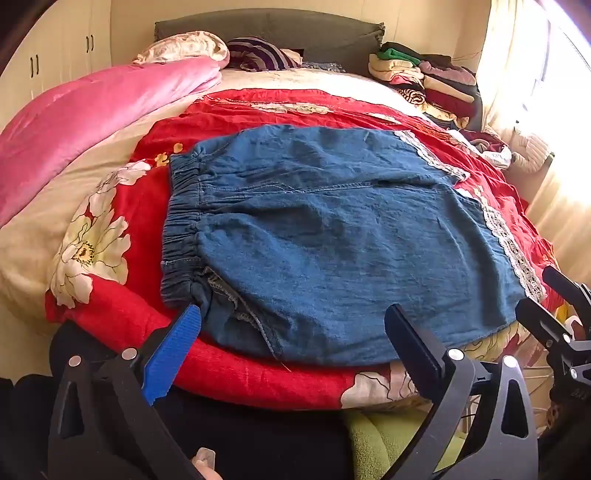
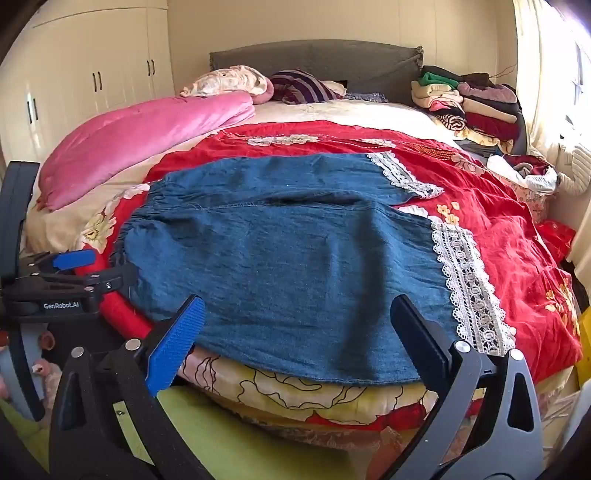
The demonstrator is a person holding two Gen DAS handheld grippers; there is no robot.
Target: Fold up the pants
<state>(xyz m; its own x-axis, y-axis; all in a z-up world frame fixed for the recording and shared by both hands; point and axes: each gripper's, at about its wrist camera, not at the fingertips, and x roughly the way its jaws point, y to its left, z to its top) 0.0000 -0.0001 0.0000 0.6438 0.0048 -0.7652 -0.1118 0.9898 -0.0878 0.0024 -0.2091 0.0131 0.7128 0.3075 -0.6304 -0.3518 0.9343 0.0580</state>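
Observation:
Blue denim pants with white lace cuffs lie spread flat on the red flowered bedspread, waistband to the left, both legs pointing right. My left gripper hovers open over the near edge of the pants, close to the waistband corner, with nothing between its fingers. My right gripper stands open over the near leg of the pants, left of the lace cuff, touching nothing. The left gripper also shows at the left edge of the right wrist view.
A pink quilt lies along the bed's left side. Pillows rest at the grey headboard. A stack of folded clothes occupies the far right corner. White wardrobes stand left, a bright curtained window right.

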